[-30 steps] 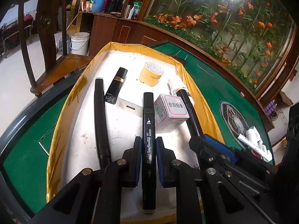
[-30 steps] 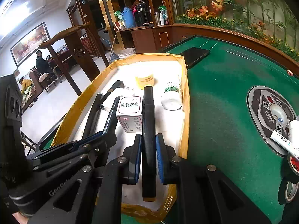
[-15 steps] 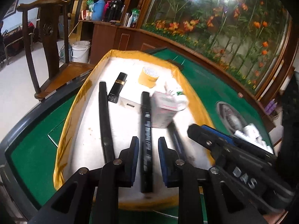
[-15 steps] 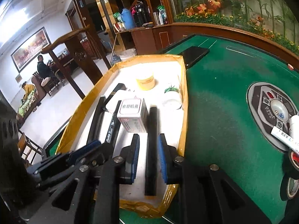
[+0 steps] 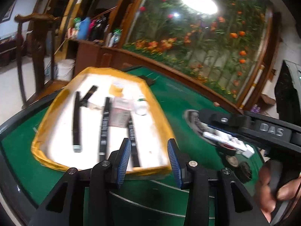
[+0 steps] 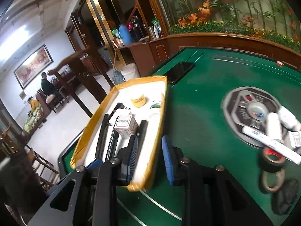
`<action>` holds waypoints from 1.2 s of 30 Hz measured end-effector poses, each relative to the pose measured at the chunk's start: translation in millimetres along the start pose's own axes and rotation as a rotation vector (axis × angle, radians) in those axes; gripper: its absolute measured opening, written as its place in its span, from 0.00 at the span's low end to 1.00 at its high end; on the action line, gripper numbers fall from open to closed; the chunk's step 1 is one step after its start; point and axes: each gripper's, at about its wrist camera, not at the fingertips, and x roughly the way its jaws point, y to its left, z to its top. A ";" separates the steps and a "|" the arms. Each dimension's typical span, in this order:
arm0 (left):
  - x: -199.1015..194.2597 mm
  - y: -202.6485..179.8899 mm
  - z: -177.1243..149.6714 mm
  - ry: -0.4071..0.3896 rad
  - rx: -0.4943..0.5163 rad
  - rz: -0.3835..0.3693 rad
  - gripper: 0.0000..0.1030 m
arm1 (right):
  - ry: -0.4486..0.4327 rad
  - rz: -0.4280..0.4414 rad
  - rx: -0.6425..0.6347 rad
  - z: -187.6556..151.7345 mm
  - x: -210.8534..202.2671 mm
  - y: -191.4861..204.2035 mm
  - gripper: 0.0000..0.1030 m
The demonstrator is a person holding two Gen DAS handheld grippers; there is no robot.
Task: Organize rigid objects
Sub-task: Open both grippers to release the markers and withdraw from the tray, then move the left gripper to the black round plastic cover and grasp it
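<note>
A yellow-rimmed white tray [image 5: 43,141] [image 6: 160,113] lies on the green table. In it lie three long black markers [image 5: 76,120] [image 5: 104,126] [image 5: 132,137], a black lipstick tube [image 5: 88,94], a small white box [image 5: 120,111] [image 6: 125,124], a yellow tape roll [image 6: 138,99] and a white bottle [image 5: 141,107]. My left gripper [image 5: 148,154] is open and empty, above the tray's near edge. My right gripper [image 6: 148,154] is open and empty, over the tray's right rim; it also shows in the left wrist view [image 5: 244,126].
On the table's round centre plate [image 6: 237,109] lie white tubes [image 6: 270,143], a red-and-black tape roll [image 6: 272,158], a ring [image 6: 272,180] and a dark object [image 6: 287,194]. A black phone [image 6: 180,71] lies beyond the tray. A wooden chair [image 5: 35,56] stands at left.
Both grippers have opened, let go of their markers in the tray, and pulled back and up. The right gripper has swung right, toward the centre plate.
</note>
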 end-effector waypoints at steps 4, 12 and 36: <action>3.0 -22.9 -4.4 0.018 0.058 -0.056 0.54 | -0.109 -0.079 -0.046 -16.0 -50.9 -30.0 0.36; 8.5 -26.9 -4.9 0.049 0.062 -0.070 0.54 | -0.108 -0.296 0.156 -51.9 -89.1 -154.5 0.36; 5.3 -28.6 -6.8 0.055 0.069 -0.051 0.54 | -0.100 0.077 0.135 -62.4 -97.0 -140.1 0.38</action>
